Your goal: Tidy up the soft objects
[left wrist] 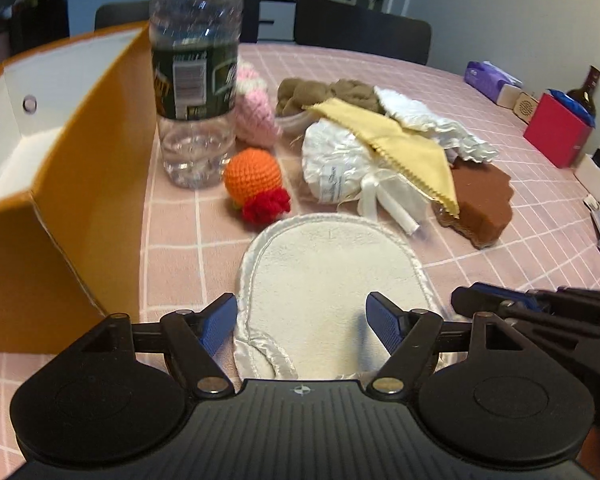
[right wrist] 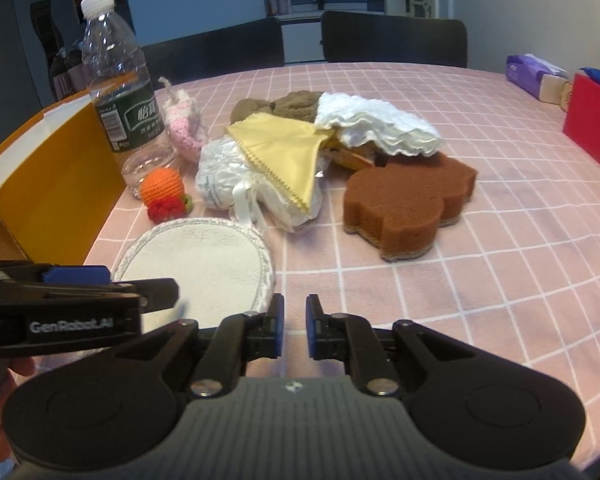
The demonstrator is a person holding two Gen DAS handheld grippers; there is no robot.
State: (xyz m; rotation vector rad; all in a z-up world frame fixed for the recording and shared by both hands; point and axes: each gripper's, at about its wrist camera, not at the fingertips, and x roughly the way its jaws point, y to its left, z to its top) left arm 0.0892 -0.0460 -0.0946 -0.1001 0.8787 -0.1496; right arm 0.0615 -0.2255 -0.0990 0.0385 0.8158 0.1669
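Note:
A white oval pad [left wrist: 332, 280] lies flat on the pink checked tablecloth; my left gripper [left wrist: 302, 316] is open, with its near end between the fingers. The pad also shows in the right wrist view [right wrist: 198, 258]. Behind it lie an orange crochet fruit [left wrist: 254, 178], a pink crochet piece [left wrist: 254, 108], a white satin pouch [left wrist: 340, 168], a yellow cloth [left wrist: 396, 144], brown fabric [left wrist: 328, 94], a white ruffled cloth [left wrist: 428, 120] and a brown sponge [right wrist: 408, 200]. My right gripper [right wrist: 295, 332] is nearly shut and empty, just right of the pad.
An open orange box [left wrist: 80, 184] stands at the left. A clear water bottle [left wrist: 194, 76] stands next to it. A red box [left wrist: 556, 130], a purple tissue pack [left wrist: 492, 78] and small items sit at the table's right edge. Dark chairs stand behind.

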